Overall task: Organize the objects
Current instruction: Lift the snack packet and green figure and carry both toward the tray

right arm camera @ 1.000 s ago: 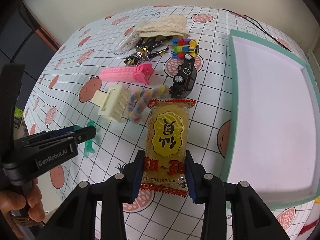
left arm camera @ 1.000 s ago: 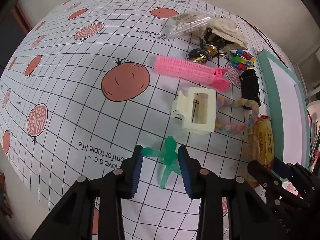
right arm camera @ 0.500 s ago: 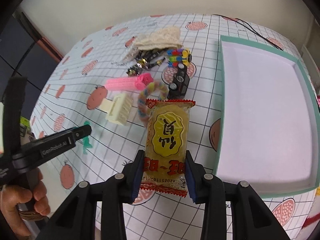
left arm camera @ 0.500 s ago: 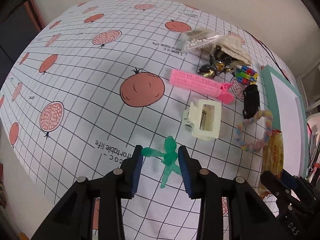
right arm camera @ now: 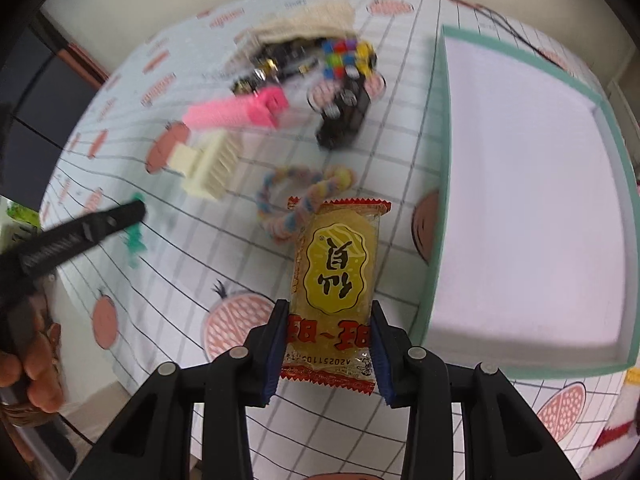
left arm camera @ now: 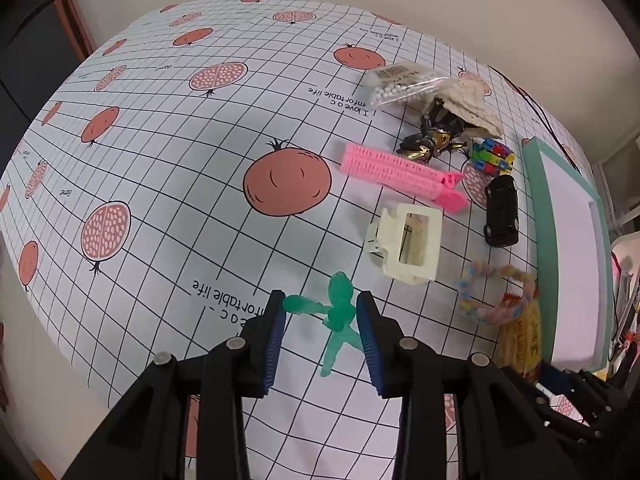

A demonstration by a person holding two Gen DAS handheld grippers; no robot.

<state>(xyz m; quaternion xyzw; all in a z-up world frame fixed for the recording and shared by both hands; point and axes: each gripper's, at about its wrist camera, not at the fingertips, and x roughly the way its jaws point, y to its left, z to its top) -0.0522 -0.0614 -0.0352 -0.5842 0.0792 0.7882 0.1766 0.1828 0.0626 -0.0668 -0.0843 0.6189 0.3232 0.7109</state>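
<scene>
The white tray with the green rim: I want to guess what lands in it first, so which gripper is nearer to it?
Right. The right gripper, shut on the snack packet, is beside the tray. The left gripper, holding the green figure, is farther away.

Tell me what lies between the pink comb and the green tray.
In the left wrist view, the black toy car lies between the pink comb and the green tray.

We read "I love a comfortable life" upside down on the desk cloth (left arm camera: 168,184), "A20251105" along the snack packet (right arm camera: 334,280) edge, large Chinese characters there too.
</scene>
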